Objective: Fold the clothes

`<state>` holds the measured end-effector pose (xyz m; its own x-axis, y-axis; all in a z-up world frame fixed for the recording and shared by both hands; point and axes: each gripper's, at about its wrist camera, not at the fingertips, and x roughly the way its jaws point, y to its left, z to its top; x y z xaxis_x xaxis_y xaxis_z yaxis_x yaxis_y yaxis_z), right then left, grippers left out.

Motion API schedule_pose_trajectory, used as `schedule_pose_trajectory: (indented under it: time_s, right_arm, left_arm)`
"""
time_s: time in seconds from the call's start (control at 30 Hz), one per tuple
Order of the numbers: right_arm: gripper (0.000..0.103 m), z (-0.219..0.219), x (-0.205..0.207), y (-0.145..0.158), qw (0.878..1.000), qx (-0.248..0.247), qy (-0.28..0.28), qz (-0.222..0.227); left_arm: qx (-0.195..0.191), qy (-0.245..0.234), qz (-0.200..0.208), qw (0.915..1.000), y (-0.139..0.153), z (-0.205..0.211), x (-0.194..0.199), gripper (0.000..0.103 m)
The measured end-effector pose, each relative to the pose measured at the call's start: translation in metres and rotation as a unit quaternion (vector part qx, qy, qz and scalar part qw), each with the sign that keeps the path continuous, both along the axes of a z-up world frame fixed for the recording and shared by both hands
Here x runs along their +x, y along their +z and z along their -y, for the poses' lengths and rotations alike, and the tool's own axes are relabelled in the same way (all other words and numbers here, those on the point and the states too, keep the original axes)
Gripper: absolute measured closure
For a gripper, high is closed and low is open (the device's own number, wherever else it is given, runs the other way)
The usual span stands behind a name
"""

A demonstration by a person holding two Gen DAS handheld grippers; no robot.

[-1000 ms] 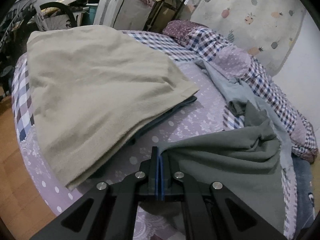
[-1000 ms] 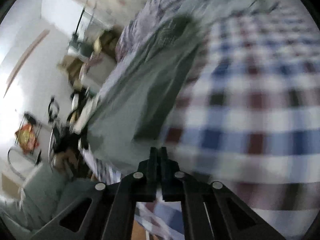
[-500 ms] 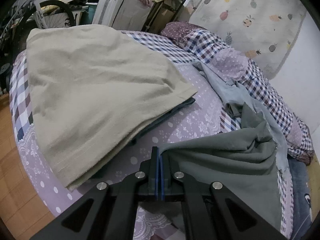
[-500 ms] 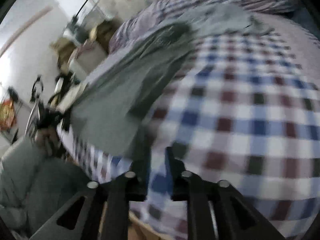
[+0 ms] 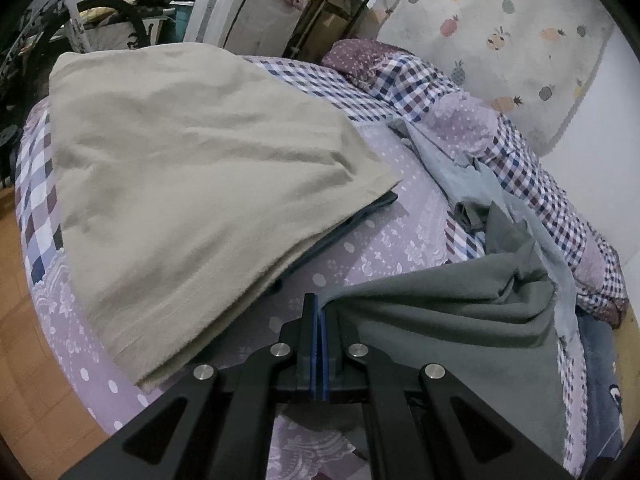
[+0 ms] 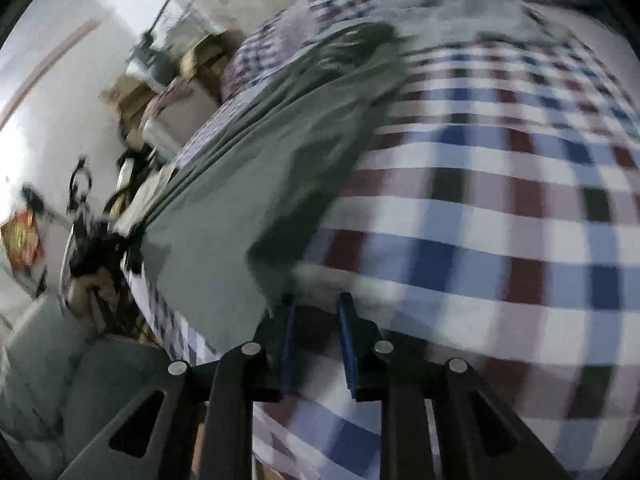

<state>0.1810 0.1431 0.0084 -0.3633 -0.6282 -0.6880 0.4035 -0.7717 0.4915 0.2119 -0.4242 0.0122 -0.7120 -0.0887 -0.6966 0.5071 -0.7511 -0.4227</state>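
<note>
Grey-green cloth, a garment (image 5: 448, 320) still to be folded, lies bunched across the near right of a bed (image 5: 384, 240), one corner pinched between the closed, blue-padded jaws of the left gripper (image 5: 319, 304). From that pinch the fabric spreads right and away in loose ridges toward a crumpled pale blue-grey garment (image 5: 452, 164), which lies beside a checked quilt (image 5: 532, 184) rolled along the far right edge of the mattress. On the left side of the bed rests a folded beige garment (image 5: 192, 184), smooth and flat, with the edge of a dark blue piece (image 5: 372, 210) showing from beneath its right side. The bed's lilac dotted sheet is bare between the beige stack and the grey-green cloth. Cardboard boxes (image 5: 332, 12) and a white case (image 5: 240, 16) crowd the far wall, and a pineapple-print hanging (image 5: 500, 28) covers the wall at far right.

In the motion-blurred right wrist view, the right gripper (image 6: 318, 308) hangs with its blue-lined jaws apart, holding nothing, close over the checked quilt (image 6: 500, 220). The grey-green garment (image 6: 260, 168) drapes just left of and beyond its fingers; whether the fingertips touch the cloth cannot be told through the blur.
</note>
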Motion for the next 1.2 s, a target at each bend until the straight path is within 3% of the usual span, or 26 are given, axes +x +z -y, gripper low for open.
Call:
schedule_pose_trajectory:
  time_s: [0.13,0.33,0.43,0.57,0.77,0.97,1.1,1.2]
  right_arm:
    - [0.081,0.045,0.011,0.001,0.996,0.048,0.065,-0.034]
    - [0.079,0.039,0.008,-0.001,0.998,-0.006,0.065,-0.001]
    - [0.068,0.035,0.007,-0.002,0.997,-0.034,0.065,0.017]
    - [0.041,0.033,0.006,-0.002,0.992,-0.096,0.070,0.037]
    - [0.035,0.031,0.005,-0.001,0.974,-0.200,0.080,0.066]
    - [0.034,0.029,0.004,0.000,0.945,-0.301,0.090,0.094]
    - [0.034,0.039,0.015,0.015,0.933,-0.327,0.133,0.069]
    - [0.034,0.033,0.016,0.021,0.924,-0.357,0.123,0.055]
  left_arm:
    - [-0.003,-0.006,0.012,0.9999,-0.004,0.000,-0.003,0.103]
    - [-0.004,-0.012,0.021,0.9997,-0.008,0.001,-0.007,0.103]
    - [-0.001,-0.011,0.023,0.9997,-0.010,0.001,-0.008,0.103]
    - [0.006,-0.010,0.022,0.9997,-0.011,0.002,-0.009,0.103]
    - [0.010,-0.009,0.020,0.9997,-0.012,0.002,-0.009,0.103]
    - [0.012,-0.010,0.019,0.9997,-0.012,0.003,-0.008,0.103]
    - [0.012,-0.009,0.019,0.9997,-0.012,0.002,-0.008,0.103]
    - [0.011,-0.011,0.019,0.9997,-0.011,0.002,-0.008,0.103]
